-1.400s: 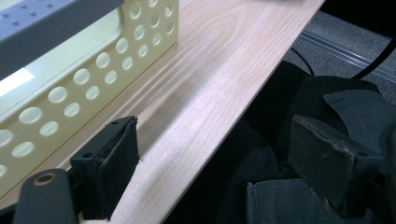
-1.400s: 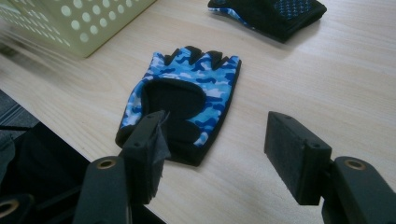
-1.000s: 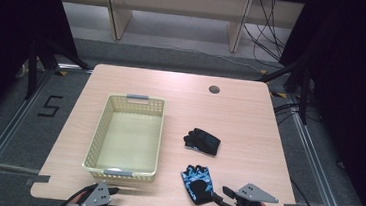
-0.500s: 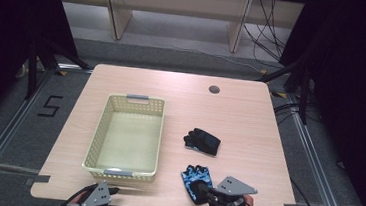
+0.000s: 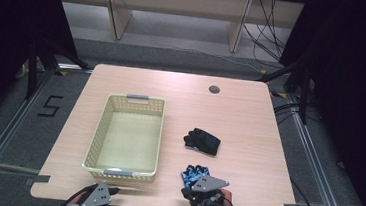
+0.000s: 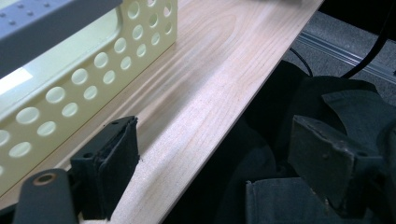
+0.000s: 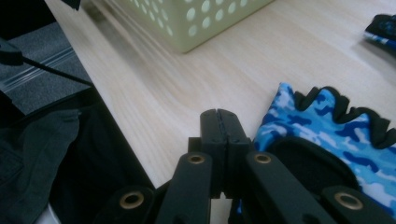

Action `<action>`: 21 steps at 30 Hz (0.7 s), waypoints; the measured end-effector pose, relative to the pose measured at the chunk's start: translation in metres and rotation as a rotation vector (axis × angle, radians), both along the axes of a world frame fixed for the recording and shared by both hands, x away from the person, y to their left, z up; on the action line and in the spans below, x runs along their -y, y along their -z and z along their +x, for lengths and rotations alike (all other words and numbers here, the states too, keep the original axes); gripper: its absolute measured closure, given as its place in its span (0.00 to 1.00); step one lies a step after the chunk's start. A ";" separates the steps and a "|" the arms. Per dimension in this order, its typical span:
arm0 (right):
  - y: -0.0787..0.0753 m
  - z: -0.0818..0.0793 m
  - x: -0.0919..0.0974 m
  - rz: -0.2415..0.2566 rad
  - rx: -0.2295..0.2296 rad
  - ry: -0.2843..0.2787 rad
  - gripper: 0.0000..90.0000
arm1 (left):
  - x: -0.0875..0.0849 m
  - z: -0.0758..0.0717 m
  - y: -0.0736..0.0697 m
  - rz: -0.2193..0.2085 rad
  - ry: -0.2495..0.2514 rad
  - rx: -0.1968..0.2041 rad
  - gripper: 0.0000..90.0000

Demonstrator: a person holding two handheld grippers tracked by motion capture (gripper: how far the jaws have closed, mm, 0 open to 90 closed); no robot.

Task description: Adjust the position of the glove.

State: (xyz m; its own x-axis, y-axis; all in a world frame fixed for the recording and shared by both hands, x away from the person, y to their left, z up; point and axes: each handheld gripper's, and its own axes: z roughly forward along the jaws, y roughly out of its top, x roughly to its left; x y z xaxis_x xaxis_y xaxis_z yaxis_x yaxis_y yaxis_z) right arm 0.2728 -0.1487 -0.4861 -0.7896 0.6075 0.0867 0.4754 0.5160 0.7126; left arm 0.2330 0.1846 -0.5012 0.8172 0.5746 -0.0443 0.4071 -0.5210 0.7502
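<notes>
The blue camouflage fingerless glove [image 5: 194, 174] is seen lying flat on the light wooden desk [image 5: 250, 119], close to its near edge and right of the middle.

At the far left of the near edge, the left gripper [image 5: 96, 197] is held just off the desk. In the left gripper view its two black jaws are set wide apart, with nothing between them but the desk edge and dark cloth below.

Next to it, the pale yellow plastic basket with round holes [image 5: 127, 134] is placed on the left half of the desk. Nothing is seen inside it.

Further right, the right gripper [image 5: 202, 191] is held by a hand [image 5: 209, 205] at the near edge, right over the near end of the blue glove. In the right gripper view its jaws are pressed together with nothing between them, and the glove [image 7: 327, 135] is seen just beside their right side.

A second glove, dark and bunched up [image 5: 203, 141], is seen behind the blue one, a little apart from it. A small round hole [image 5: 214, 89] is seen near the far edge.
</notes>
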 end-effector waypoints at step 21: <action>0.009 0.000 0.030 -0.095 -0.028 0.013 1.00 | 0.003 -0.002 0.001 -0.043 -0.015 -0.003 0.18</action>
State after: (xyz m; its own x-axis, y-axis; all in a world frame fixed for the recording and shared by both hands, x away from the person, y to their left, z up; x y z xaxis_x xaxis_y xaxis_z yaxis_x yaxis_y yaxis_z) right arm 0.2727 -0.1786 -0.4954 -0.7796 0.6243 0.0501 0.5014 0.5740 0.6474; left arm 0.2310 0.1820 -0.5024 0.8081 0.5846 -0.0718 0.4172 -0.4822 0.7704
